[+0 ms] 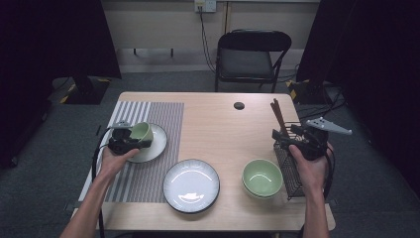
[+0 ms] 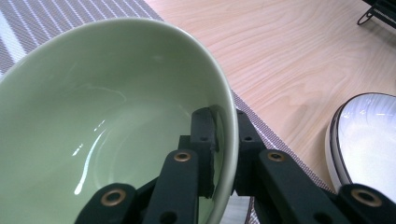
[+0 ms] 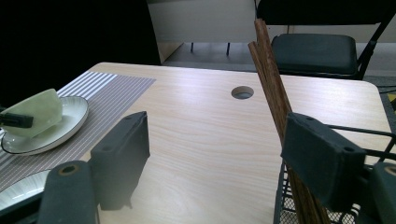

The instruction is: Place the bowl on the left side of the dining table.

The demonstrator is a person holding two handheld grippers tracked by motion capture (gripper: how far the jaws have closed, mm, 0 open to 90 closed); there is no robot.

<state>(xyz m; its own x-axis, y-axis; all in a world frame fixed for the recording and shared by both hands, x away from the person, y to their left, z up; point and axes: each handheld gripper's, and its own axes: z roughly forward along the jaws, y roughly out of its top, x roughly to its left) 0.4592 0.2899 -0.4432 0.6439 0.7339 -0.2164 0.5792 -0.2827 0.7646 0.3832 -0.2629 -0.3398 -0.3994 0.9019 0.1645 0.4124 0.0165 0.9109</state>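
My left gripper [image 1: 134, 138] is shut on the rim of a pale green bowl [image 1: 142, 131], one jaw inside and one outside the wall. In the left gripper view the bowl [image 2: 93, 107] is tilted toward the camera. It sits tipped over a small white plate [image 1: 157, 144] on the striped placemat [image 1: 143, 173]. From the right gripper view, bowl [image 3: 39, 112] and plate [image 3: 70, 123] lie at far left. My right gripper [image 1: 282, 136] stands open at the table's right, its jaws apart beside brown chopsticks [image 3: 271, 84] that lean out of a black wire rack [image 1: 289, 171].
A larger white plate with a dark rim [image 1: 191, 185] lies near the front edge at centre. A second green bowl [image 1: 262, 177] sits just left of the rack. A cable hole [image 1: 239, 105] is at the back of the table, with a black folding chair [image 1: 250, 57] behind.
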